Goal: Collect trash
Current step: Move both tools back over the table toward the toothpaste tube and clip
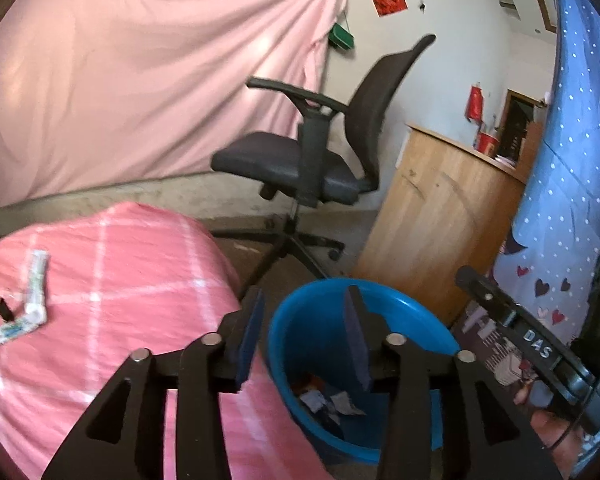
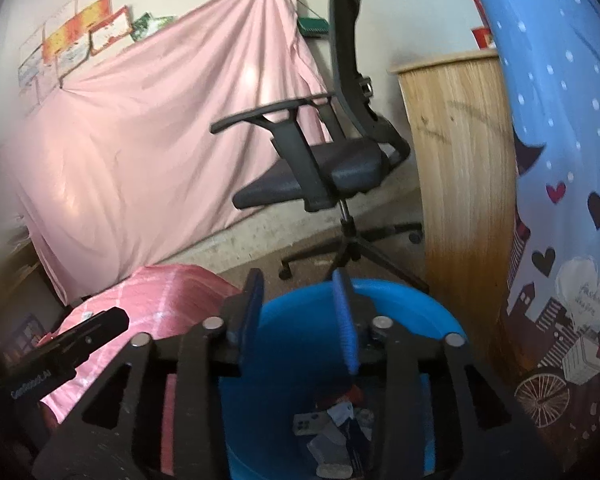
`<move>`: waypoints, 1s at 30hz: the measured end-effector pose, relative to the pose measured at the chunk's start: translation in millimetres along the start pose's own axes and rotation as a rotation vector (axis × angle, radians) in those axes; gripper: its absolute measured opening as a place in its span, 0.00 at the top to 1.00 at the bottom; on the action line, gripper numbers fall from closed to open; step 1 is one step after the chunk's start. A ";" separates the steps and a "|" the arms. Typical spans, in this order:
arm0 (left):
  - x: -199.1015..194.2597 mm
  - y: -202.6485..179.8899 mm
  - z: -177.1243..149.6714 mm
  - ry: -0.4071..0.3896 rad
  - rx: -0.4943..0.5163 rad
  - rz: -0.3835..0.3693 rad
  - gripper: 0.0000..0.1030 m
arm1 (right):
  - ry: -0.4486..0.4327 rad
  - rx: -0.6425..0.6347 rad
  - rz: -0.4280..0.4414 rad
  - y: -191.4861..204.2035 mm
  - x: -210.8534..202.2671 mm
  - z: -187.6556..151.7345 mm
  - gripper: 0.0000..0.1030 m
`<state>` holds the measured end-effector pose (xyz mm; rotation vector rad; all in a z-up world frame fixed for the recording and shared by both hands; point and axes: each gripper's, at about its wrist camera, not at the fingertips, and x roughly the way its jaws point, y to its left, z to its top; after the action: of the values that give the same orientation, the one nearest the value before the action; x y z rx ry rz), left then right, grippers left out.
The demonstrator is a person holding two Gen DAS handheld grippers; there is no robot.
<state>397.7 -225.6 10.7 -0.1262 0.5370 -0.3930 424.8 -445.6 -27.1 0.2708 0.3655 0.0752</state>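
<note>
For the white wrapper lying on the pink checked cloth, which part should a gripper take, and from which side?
Probably the long white strip, across its narrow width, coming from above. It lies flat on the pink cloth and is bent near its lower end, so the straight upper stretch looks the cleanest hold. The small black piece beside it needs avoiding.

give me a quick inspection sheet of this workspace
surface: pink checked cover, mostly bare
job's things: blue bin with scraps of trash in it; white wrappers lying on the cover
clutter: small black piece beside the wrappers
grippers: left gripper and right gripper both open over the bin, nothing between the pads
cables: thin black cord by the hand
surroundings: office chair, wooden cabinet, pink sheet, blue curtain
</note>
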 end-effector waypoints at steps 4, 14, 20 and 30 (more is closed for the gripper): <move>-18.3 13.3 3.7 -0.067 -0.021 0.052 0.33 | -0.067 -0.041 0.023 16.6 -8.8 5.3 0.14; -72.2 54.6 2.0 -0.253 -0.062 0.233 0.03 | -0.214 -0.123 0.098 60.1 -27.7 10.0 0.00; -108.0 81.6 -9.9 -0.335 -0.077 0.330 0.03 | -0.289 -0.148 0.189 89.0 -36.6 9.9 0.00; -160.5 133.6 -32.9 -0.406 -0.125 0.478 0.03 | -0.355 -0.186 0.286 136.4 -43.2 2.1 0.00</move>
<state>298.5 -39.8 29.4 -0.1876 0.1766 0.1346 382.0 -320.3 27.1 0.1465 -0.0363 0.3361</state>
